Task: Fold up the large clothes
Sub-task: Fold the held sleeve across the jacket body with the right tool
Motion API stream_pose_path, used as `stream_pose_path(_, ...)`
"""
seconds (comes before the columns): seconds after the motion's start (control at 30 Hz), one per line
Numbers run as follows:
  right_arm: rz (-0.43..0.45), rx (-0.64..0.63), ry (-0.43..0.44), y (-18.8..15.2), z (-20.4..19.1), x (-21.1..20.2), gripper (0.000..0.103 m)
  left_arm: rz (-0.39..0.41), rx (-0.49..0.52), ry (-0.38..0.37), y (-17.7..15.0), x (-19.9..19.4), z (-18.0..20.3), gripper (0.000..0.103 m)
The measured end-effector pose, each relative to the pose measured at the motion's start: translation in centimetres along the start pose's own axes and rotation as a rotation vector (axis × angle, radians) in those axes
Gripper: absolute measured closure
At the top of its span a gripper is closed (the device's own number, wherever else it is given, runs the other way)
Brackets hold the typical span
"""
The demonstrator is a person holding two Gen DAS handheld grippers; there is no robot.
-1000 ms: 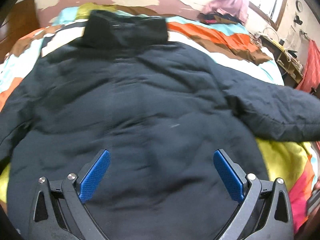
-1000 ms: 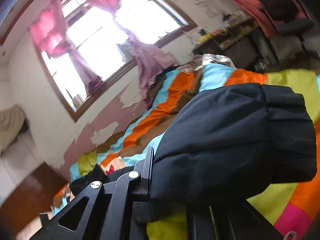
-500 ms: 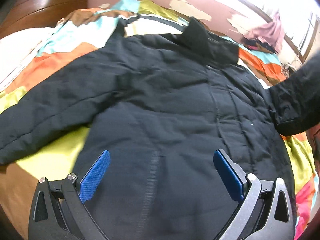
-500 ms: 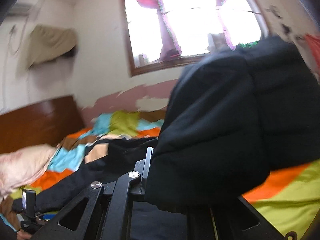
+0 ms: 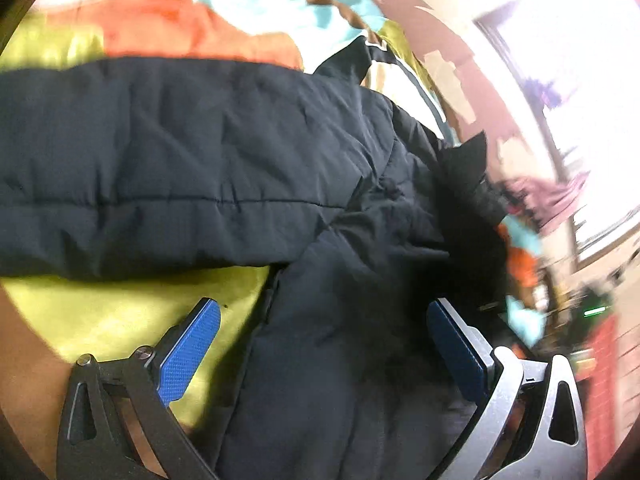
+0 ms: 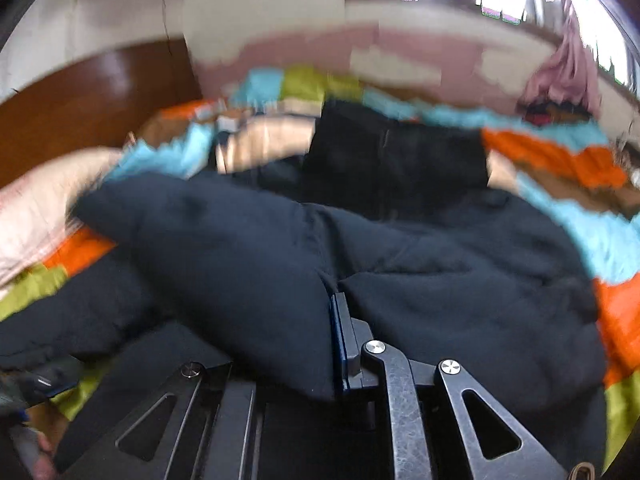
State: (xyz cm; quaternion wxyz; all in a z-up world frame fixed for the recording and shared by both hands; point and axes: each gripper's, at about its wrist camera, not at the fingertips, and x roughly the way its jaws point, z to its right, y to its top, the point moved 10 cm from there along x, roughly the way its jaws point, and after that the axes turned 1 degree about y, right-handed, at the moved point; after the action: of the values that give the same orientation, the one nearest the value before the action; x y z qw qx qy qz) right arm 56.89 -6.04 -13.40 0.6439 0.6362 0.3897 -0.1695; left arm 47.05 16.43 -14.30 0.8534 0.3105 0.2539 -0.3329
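Sleeve (image 6: 224, 264) pinched in right gripper (image 6: 334, 344); left gripper (image 5: 324, 340) fingers spread wide, empty.

Striped bedspread (image 5: 168, 36), wooden headboard (image 6: 92, 92), pink curtain (image 6: 560, 76), window (image 5: 592, 40).

No legible text, label, brand, number or sign in either view. Both frames motion-blurred. Dark padded jacket (image 5: 248, 160): no readable tag or logo on visible fabric. Striped bedspread (image 5: 168, 32): colour blocks only, no lettering. Blue finger pads (image 5: 188, 352) of left gripper: textured surface, no markings legible.
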Motion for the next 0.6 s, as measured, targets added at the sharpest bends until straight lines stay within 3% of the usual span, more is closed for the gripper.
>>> stream_pose_path(0.1, -0.138, 0.02, 0.018, -3.2, 1.2, 3.3, 0.087, 0.002, -0.046, -0.071, 0.8, -0.2, -0.1, 0.002)
stream_pose_path(0.23, -0.171, 0.046, 0.083, -3.6, 1.2, 3.4, 0.083, 0.013, -0.052, -0.091, 1.4, -0.7, -0.1, 0.002)
stream_pose_path(0.3, -0.198, 0.04, 0.15, -3.9, 1.0, 3.0, 0.056, 0.017, -0.025, -0.076, 1.5, -0.7, 0.2, 0.002)
stream_pose_path(0.33, -0.204, 0.033, 0.172, -4.0, 0.4, 2.6, 0.016, 0.023, -0.012, -0.063, 1.5, -0.6, 0.1, 0.002)
stream_pose_path(0.37, -0.192, 0.013, 0.183, -4.2, 0.0, 1.9, 0.0, 0.035, 0.0, -0.043, 1.6, -0.4, 0.0, 0.002)
stream_pose_path(0.47, -0.167, -0.082, 0.145, -4.7, -0.6, 0.5, 0.0, 0.058, 0.049, 0.026, 1.4, 0.2, 0.1, 0.002)
stream_pose_path(0.6, -0.089, -0.167, 0.092, -5.2, 0.3, -2.5, 0.0, 0.082, 0.143, 0.032, 0.8, 0.2, 1.9, 0.002)
